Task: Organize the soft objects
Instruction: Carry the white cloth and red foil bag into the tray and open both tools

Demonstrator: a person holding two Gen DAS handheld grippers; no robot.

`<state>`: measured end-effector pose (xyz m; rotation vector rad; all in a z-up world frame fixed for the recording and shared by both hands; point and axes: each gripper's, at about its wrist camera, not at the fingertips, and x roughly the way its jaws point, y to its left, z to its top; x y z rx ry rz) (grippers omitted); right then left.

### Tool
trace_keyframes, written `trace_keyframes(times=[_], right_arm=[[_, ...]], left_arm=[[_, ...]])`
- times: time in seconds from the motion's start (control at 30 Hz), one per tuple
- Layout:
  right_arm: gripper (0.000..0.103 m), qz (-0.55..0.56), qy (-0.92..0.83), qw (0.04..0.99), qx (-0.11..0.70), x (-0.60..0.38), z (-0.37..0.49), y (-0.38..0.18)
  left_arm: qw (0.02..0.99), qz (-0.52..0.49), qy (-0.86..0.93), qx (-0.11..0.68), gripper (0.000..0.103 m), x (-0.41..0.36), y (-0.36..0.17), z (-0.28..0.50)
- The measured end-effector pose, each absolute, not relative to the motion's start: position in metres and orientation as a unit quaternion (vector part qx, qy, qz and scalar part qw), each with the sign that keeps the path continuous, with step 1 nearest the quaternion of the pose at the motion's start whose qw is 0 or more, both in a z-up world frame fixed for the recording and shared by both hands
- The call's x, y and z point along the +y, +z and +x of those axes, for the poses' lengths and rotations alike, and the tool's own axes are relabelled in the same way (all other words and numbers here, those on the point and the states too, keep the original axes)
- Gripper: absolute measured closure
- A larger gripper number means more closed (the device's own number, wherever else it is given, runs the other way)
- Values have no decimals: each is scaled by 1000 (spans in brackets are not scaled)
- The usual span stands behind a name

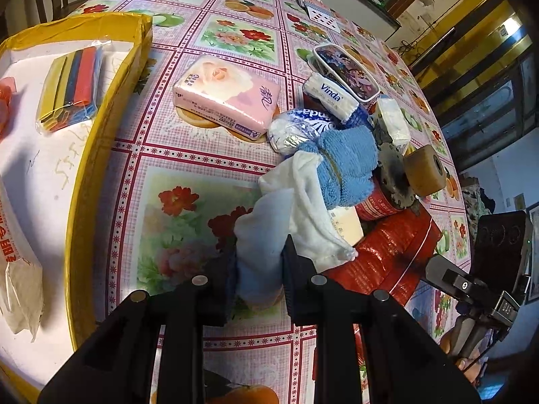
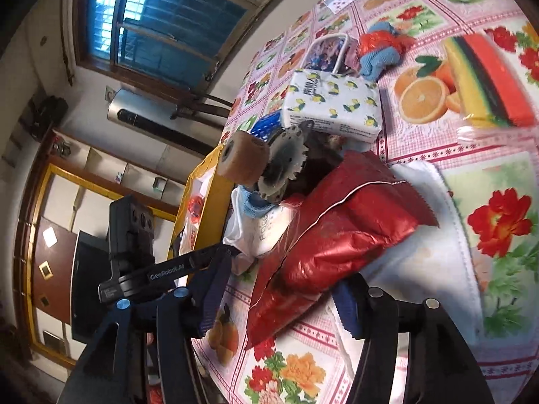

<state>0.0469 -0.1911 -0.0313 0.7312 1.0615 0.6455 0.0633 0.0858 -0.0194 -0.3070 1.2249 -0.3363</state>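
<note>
Left gripper (image 1: 259, 269) nearest the lens, jaws pinching the near end of a limp white cloth (image 1: 286, 215) that trails away up to the clutter heap; right gripper (image 2: 281, 298) spread wide, its two fingers either side of the near corner of a crinkled red foil bag (image 2: 337, 235), contact with the foil not certain; white cloth also visible under the bag in the right wrist view; all on a table with a pink floral-and-fruit patterned oilcloth (image 1: 188, 168); just beyond the cloth, a rolled blue terry towel (image 1: 347, 161), touching it; right of the towel a toothed grey metal disc (image 1: 392, 175) with a tan cylindrical roller (image 1: 426, 175); farther, a pink rose-printed tissue pack (image 1: 225, 96) and a white Vinda tissue pack (image 1: 331, 96), the latter leaning on a printed rectangular tin (image 1: 347, 70); at the left, a yellow-rimmed shallow cardboard box (image 1: 101, 141) holding a clear-wrapped bundle of multicoloured sponge strips (image 1: 72, 87); at the far edge, a small stack of playing cards (image 1: 315, 10).
</note>
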Motion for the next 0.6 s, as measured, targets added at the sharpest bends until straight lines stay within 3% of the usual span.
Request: trace_keyframes(times=[0.07, 0.6], right_arm=[[76, 334, 292, 746, 497, -189, 48, -40], [81, 427, 372, 686, 457, -204, 21, -24]], left_arm=[[795, -140, -156, 570, 83, 85, -19, 63], [830, -173, -159, 507, 84, 120, 30, 48]])
